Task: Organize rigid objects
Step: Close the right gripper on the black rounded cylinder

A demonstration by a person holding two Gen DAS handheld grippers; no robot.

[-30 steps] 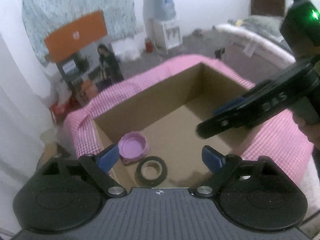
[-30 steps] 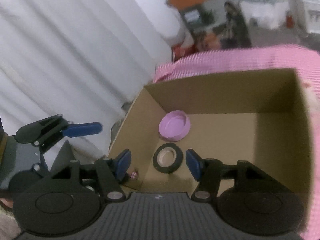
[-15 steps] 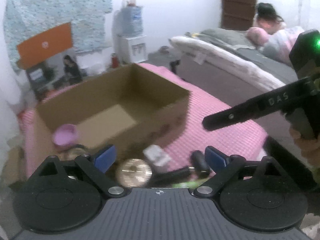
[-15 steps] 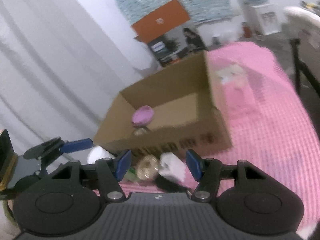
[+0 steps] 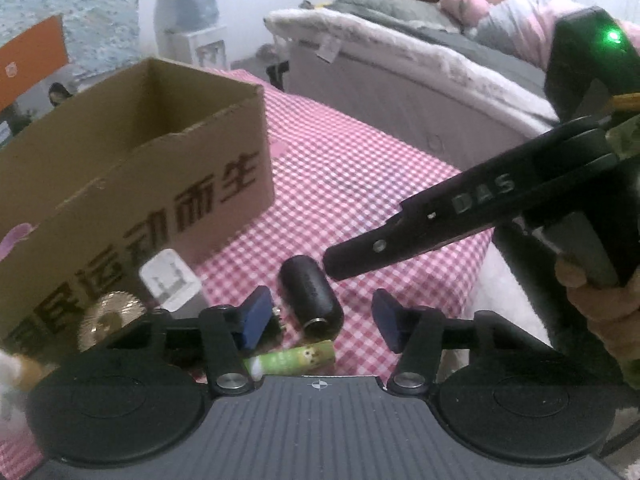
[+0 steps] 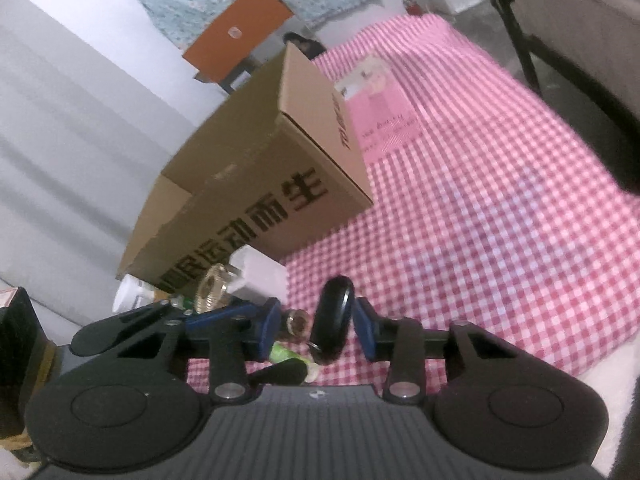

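A black cylinder (image 5: 310, 300) lies on the pink checked cloth (image 5: 352, 184) in front of the cardboard box (image 5: 132, 184). My left gripper (image 5: 322, 320) straddles it with its jaws closing, and neither pad touches it. In the right wrist view the black cylinder (image 6: 332, 320) also sits between the closing fingers of my right gripper (image 6: 318, 330). It is close to the right pad and apart from the left one. A green tube (image 5: 296, 358), a white plug adapter (image 5: 170, 280) and a gold toothed disc (image 5: 106, 320) lie beside it.
The box (image 6: 260, 184) stands just behind the small objects. A small brass piece (image 6: 296, 322) lies by the cylinder. A bed (image 5: 420, 64) with a person lying on it is at the back right. The cloth (image 6: 500, 200) stretches away to the right of the box.
Both grippers have come away from above the open box and sunk to the cloth in front of it. Their jaws have narrowed, and the black cylinder now lies between them.
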